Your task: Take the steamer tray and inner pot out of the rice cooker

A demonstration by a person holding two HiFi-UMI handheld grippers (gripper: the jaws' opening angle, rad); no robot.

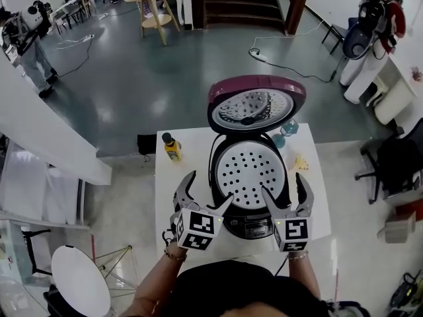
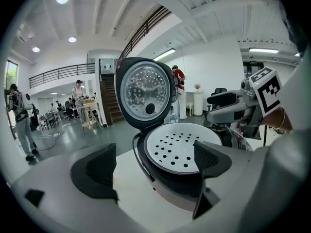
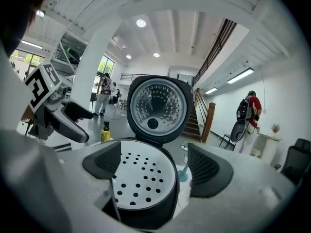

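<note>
At the left of the white surface [image 1: 164, 177] stands a small yellow bottle with a black cap [image 1: 172, 148], well clear of my tools. My left gripper [image 1: 208, 189] hovers at the near left side of the black rice cooker [image 1: 248, 224]. Its fingers [image 2: 97, 171] are spread wide with nothing between them; in the left gripper view the right-hand finger lies in front of the cooker's rim, but I cannot tell whether it touches.

The cooker's maroon lid [image 1: 228, 88] stands fully up, its silver inner plate facing me. The round white perforated steamer tray [image 1: 250, 170] sits level in the cooker's mouth and covers whatever lies beneath, so I cannot see the inner pot.

My right gripper [image 1: 284, 185] hangs at the near right side of the cooker. Its fingers [image 3: 206, 171] are just as wide and hold nothing. Behind the cooker, to the right, stands a small pale blue container [image 1: 285, 132].
</note>
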